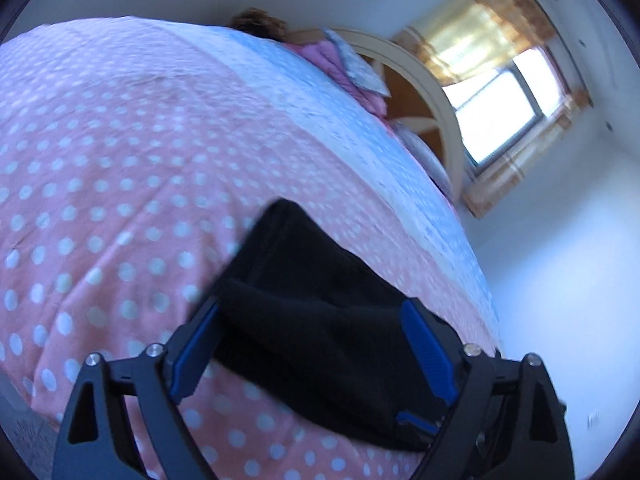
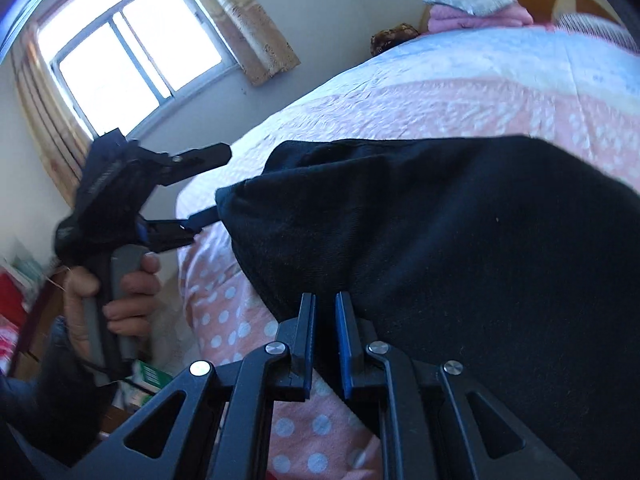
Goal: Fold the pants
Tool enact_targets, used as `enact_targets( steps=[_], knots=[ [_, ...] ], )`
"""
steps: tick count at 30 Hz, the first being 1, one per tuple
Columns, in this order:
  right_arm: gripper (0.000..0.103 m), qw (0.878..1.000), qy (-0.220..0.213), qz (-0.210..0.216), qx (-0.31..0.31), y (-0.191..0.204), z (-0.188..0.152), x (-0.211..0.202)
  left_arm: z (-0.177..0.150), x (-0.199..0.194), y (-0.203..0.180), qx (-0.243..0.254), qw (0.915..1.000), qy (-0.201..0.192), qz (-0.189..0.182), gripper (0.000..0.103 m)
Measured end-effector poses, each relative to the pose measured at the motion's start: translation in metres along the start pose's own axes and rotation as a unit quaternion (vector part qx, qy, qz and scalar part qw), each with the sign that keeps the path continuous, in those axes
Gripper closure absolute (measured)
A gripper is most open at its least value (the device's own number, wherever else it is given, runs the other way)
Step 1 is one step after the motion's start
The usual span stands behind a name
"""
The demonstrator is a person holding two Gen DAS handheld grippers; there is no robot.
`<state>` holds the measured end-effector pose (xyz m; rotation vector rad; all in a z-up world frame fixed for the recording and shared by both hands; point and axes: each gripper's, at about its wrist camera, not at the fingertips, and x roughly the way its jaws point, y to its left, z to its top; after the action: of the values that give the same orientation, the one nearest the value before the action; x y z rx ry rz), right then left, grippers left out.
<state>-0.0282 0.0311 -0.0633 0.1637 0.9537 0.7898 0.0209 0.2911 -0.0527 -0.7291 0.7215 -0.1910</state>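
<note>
Black pants (image 2: 460,248) lie in a folded bundle on a pink polka-dot bedspread (image 1: 120,184). In the left wrist view the pants (image 1: 320,312) lie between the wide-open fingers of my left gripper (image 1: 312,320), which is not clamped on them. In the right wrist view my right gripper (image 2: 325,304) has its jaws nearly together at the near edge of the pants, with a thin gap showing between the blue pads. My left gripper (image 2: 208,188) also shows there, open, at the far corner of the pants, held by a hand.
The bed's edge (image 2: 188,240) drops off beside the pants. A folded pink blanket and pillows (image 2: 476,10) sit at the headboard (image 1: 436,92). A window with curtains (image 2: 132,52) is on the wall. Boxes and clutter (image 2: 20,304) stand on the floor.
</note>
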Motion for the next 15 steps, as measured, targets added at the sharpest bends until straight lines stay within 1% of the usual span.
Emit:
enact_targets(
  steps=[1, 2, 4, 5, 6, 7, 8, 9, 10, 11, 13, 14, 15],
  knots=[
    [0.092, 1.000, 0.000, 0.000, -0.001, 0.000, 0.000, 0.000, 0.002, -0.001, 0.003, -0.010, 0.9999, -0.008, -0.006, 0.047],
    [0.092, 1.000, -0.001, -0.003, -0.005, 0.002, -0.001, 0.000, 0.004, -0.003, 0.006, -0.016, 0.9997, -0.014, -0.015, 0.065],
    [0.092, 1.000, -0.003, -0.009, -0.014, 0.011, -0.001, -0.002, 0.006, -0.005, 0.005, 0.002, 0.9997, -0.020, -0.013, 0.078],
    [0.092, 1.000, -0.005, -0.011, -0.018, 0.013, -0.001, -0.002, 0.006, -0.005, 0.003, 0.023, 0.9996, -0.017, 0.001, 0.084],
    [0.092, 1.000, -0.006, -0.011, -0.019, 0.013, -0.002, -0.003, 0.004, -0.005, 0.001, 0.050, 0.9981, -0.017, 0.030, 0.086],
    [0.092, 1.000, -0.009, -0.011, -0.018, 0.010, -0.003, -0.004, 0.003, -0.004, 0.000, 0.078, 0.9944, -0.020, 0.068, 0.086],
    [0.092, 1.000, -0.010, -0.010, -0.017, 0.011, -0.003, -0.005, 0.000, -0.002, -0.004, 0.127, 0.9817, -0.032, 0.138, 0.086],
    [0.092, 1.000, -0.012, -0.010, -0.017, 0.010, -0.005, -0.007, -0.002, 0.000, -0.004, 0.155, 0.9704, -0.040, 0.181, 0.086],
    [0.092, 1.000, -0.013, -0.011, -0.018, 0.011, -0.005, -0.007, -0.003, 0.001, -0.003, 0.173, 0.9622, -0.044, 0.206, 0.086],
    [0.092, 1.000, -0.013, -0.013, -0.020, 0.012, -0.005, -0.007, -0.001, 0.001, 0.004, 0.170, 0.9623, -0.039, 0.209, 0.086],
    [0.092, 1.000, -0.014, -0.015, -0.023, 0.012, -0.006, -0.008, 0.006, -0.001, 0.016, 0.137, 0.9710, -0.029, 0.194, 0.086],
    [0.092, 1.000, -0.014, -0.014, -0.023, 0.012, -0.007, -0.011, 0.009, -0.005, 0.018, 0.120, 0.9762, -0.028, 0.178, 0.086],
    [0.092, 1.000, -0.014, -0.013, -0.021, 0.012, -0.007, -0.011, 0.008, -0.011, 0.016, 0.117, 0.9783, -0.027, 0.169, 0.086]
  ],
)
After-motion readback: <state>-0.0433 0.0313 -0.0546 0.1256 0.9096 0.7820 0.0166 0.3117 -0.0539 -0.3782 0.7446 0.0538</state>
